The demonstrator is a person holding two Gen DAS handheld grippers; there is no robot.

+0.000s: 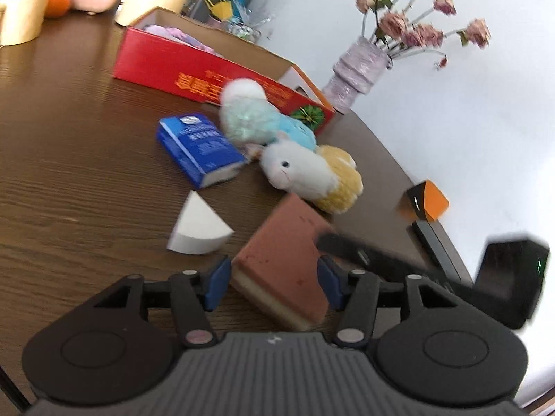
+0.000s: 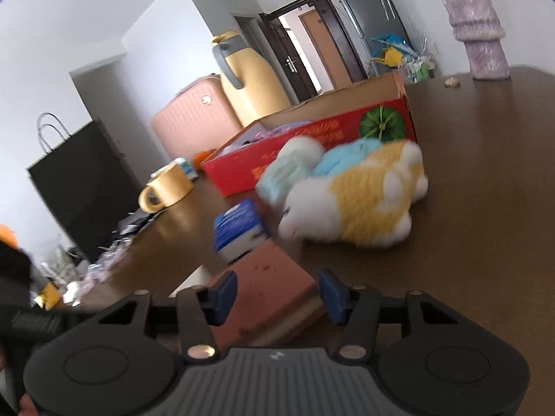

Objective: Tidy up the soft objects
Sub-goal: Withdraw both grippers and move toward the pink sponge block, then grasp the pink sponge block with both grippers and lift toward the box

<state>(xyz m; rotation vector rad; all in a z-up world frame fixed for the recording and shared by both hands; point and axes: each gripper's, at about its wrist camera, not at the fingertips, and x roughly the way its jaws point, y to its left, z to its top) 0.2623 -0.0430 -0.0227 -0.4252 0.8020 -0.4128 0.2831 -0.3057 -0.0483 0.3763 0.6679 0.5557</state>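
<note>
Right now, on the brown wooden table (image 1: 69,145):
Left gripper (image 1: 274,284): its jaws are standing wide open, and its blue pads (image 1: 218,286) are sitting on both sides of the sponge without pressing it.
Right gripper (image 2: 277,294): its jaws are also staying apart, with the same sponge lying between the blue pads (image 2: 223,296).
Sponge (image 1: 284,260): it is lying flat on the table, red-brown on top and pale yellow underneath, just beside the bunny.
White and yellow bunny toy (image 1: 308,173): it is lying on its side, touching the blue fluffy toy (image 1: 256,121) behind it.
Blue fluffy toy: it is leaning right up against the red box.
Red cardboard box (image 1: 194,72): it is sitting open at the back, with something soft and purple inside.
Blue tissue pack (image 1: 197,149): it is lying beside the toys.
White wedge block (image 1: 197,228): it is resting near the sponge, not touching it.
Purple vase (image 1: 357,72): it is holding pink flowers at the table edge.
</note>
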